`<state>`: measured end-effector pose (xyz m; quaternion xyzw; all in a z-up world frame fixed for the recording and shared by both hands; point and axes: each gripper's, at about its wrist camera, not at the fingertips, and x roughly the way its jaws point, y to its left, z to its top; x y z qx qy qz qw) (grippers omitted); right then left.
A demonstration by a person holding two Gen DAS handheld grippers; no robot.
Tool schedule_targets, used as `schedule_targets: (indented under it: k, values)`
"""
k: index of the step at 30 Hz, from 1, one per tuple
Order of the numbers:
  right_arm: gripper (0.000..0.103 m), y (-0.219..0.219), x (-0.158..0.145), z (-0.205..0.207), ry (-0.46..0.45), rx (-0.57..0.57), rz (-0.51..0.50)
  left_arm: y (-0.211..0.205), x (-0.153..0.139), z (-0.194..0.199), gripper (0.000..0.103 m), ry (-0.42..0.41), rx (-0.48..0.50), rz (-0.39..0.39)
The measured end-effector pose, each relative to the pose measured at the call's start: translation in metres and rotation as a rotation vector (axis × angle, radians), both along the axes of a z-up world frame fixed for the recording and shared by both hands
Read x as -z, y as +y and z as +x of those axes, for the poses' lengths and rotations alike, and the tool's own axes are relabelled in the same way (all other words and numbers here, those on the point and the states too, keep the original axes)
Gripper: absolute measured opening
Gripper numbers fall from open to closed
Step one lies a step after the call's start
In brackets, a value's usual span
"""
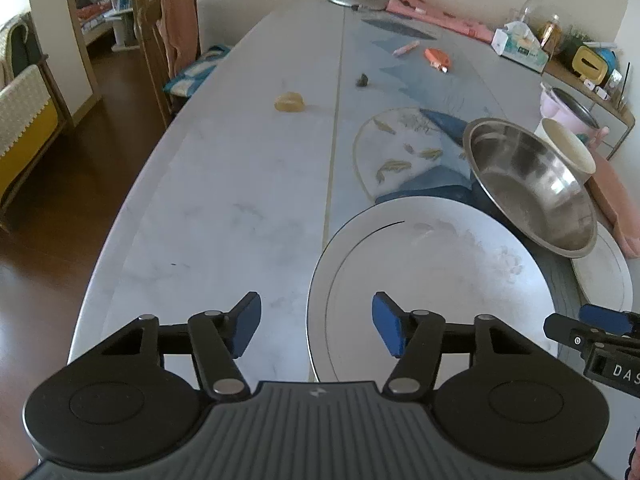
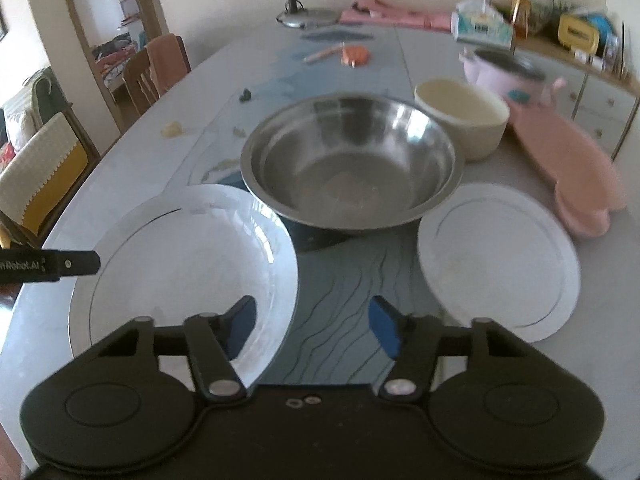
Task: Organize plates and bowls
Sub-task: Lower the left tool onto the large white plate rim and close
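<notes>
Both tongs hover spread and empty: the left tongs at the near rim of the larger white plate, the right tongs between it and the smaller plate. The steel bowl and cream bowl stand behind on the worktop. Stacking seems unstarted; next, a rim needs pinching.
</notes>
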<state>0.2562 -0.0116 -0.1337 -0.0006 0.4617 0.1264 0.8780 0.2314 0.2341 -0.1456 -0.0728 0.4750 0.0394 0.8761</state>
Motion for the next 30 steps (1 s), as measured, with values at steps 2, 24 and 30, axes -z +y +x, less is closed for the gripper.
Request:
schedule_targets:
  k: [2,24,30]
  values:
    - [0.049,0.002,0.003,0.003,0.020,0.003,0.015,0.001,0.003,0.005,0.054,0.010,0.012,-0.013]
    - [0.014,0.010,0.014,0.014,0.106,0.039,0.058,0.010,0.014,0.022,0.010,0.043,0.021,-0.050]
    - [0.013,0.010,0.012,0.011,0.127,0.030,0.080,0.011,0.014,0.016,0.010,0.048,0.009,-0.036]
